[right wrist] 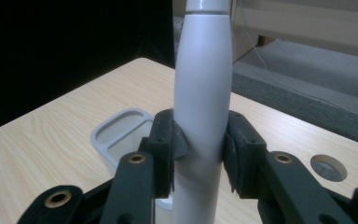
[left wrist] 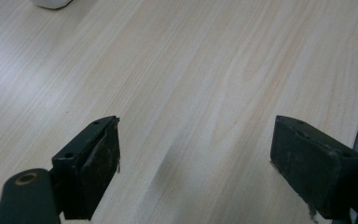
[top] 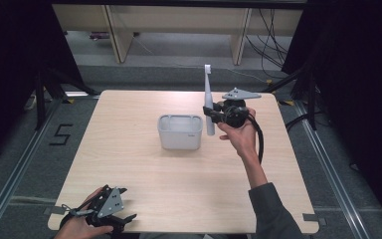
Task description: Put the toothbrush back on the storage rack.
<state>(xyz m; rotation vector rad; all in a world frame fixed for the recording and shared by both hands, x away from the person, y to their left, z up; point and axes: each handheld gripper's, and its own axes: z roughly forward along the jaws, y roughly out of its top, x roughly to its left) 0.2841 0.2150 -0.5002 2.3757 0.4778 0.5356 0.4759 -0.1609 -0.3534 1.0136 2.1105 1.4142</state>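
1. Above the right-hand part of the table, the right gripper holds an electric toothbrush upright, brush head at the top and handle base pointing down.
2. Grip state, right: in the right gripper view both pads press against the grey handle from opposite sides, pinching it at its thick lower section. The toothbrush stands vertical between them with no visible tilt.
3. Position of the work item: the toothbrush is clear of the table surface and sits just beside the right edge of the white holder, not yet over its opening. The holder stands near the table centre and has separate compartments; all that can be seen of them appears empty.
4. Grip state, left: the left gripper rests at the near left corner of the table. In the left gripper view its jaws stand spread wide with bare tabletop between them; nothing is held.
5. Progress, judged from the layout: pick-up and lifting of the toothbrush appear complete, and the item is already oriented for insertion.
6. Remaining work, judged likewise: shift the toothbrush over a compartment of the holder, lower it base first until seated, then release the pads.
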